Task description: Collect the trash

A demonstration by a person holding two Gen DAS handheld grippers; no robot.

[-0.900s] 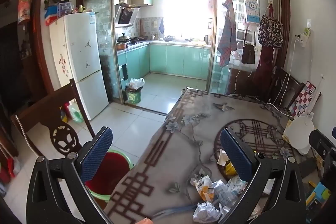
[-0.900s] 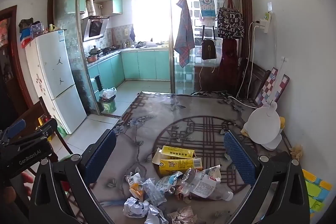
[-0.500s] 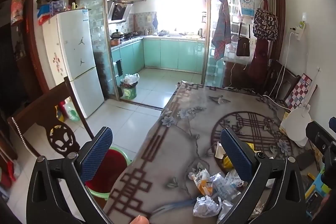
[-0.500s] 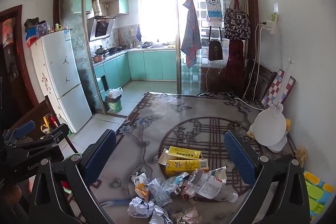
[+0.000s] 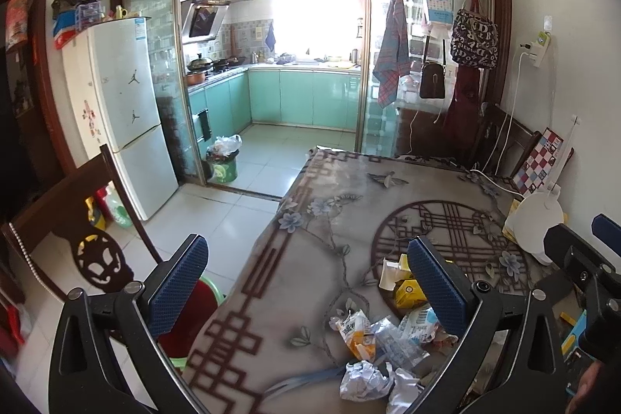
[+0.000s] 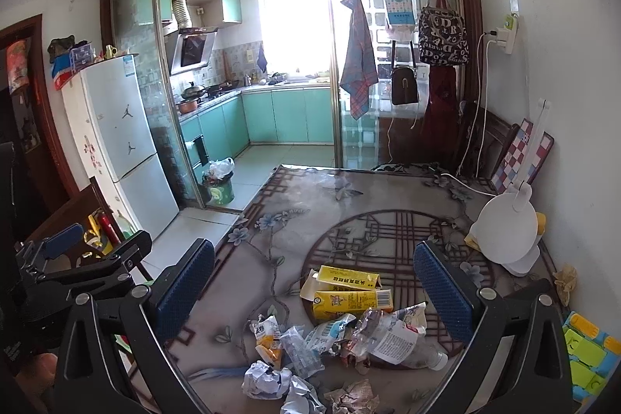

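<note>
Beside table (image 5: 310, 258), red-lined green bin (image 5: 194, 301)

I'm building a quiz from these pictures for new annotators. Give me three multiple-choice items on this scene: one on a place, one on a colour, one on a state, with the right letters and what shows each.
1. Where does the trash pile lie?
A. on the near end of the table
B. on the kitchen floor
C. on the chair seat

2. What colour are the two flattened cartons?
A. green
B. yellow
C. white

3. How do the grippers stand?
A. both shut on trash
B. one open, one shut
C. both open and empty

Answers:
1 A: the trash pile sits on the table, at the end nearest the cameras.
2 B: the cartons are yellow.
3 C: the left gripper and the right gripper stand wide with nothing between the pads.
</note>
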